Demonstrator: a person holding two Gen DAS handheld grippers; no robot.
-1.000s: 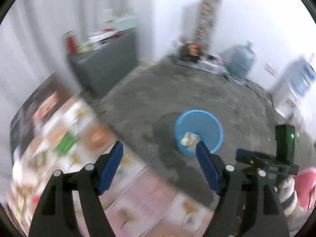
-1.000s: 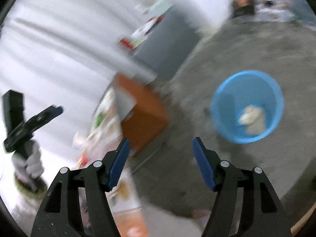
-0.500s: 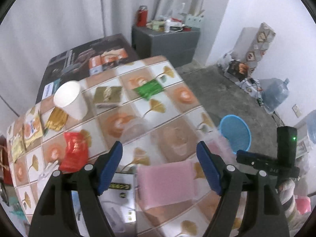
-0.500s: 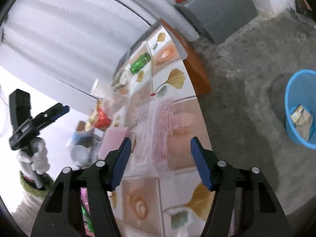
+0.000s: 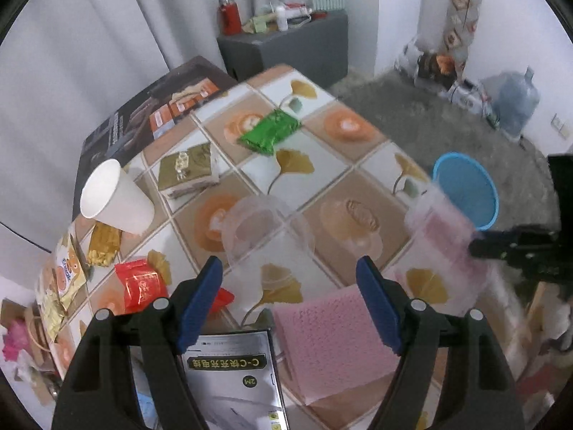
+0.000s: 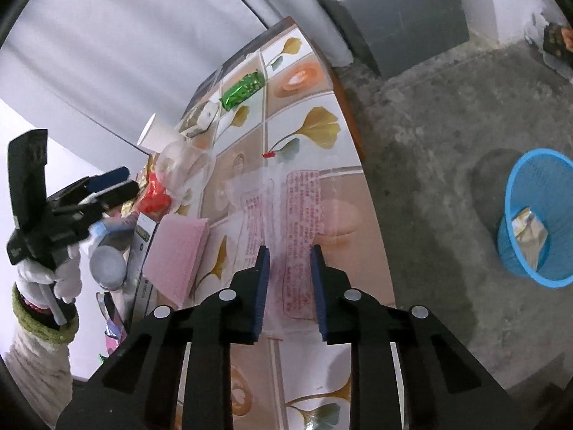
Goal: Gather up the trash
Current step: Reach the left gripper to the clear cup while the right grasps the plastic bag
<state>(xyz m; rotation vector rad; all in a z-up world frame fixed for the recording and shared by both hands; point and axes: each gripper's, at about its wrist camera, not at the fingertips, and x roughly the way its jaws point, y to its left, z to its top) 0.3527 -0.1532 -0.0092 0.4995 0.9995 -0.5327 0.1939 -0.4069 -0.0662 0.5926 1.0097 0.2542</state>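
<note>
One tiled table (image 5: 322, 150) carries the litter, a blue bin (image 6: 537, 215) stands on the floor beside it, the left gripper (image 5: 290, 301) hangs spread wide above a pink cloth (image 5: 329, 340), and the right gripper (image 6: 286, 279) has just been closing around a clear pink-printed bag (image 6: 301, 215).

Room: pale grey curtains (image 5: 107, 36) along the back; plain white wall (image 5: 519, 36) on the right. Floor (image 6: 447, 114): rough grey concrete. Grey cabinet (image 5: 286, 48) against the curtains, cluttered on top. Worktop (image 5: 358, 150) with tile-and-ginkgo-leaf covering. Water jug (image 5: 514, 102) by the wall.
</note>
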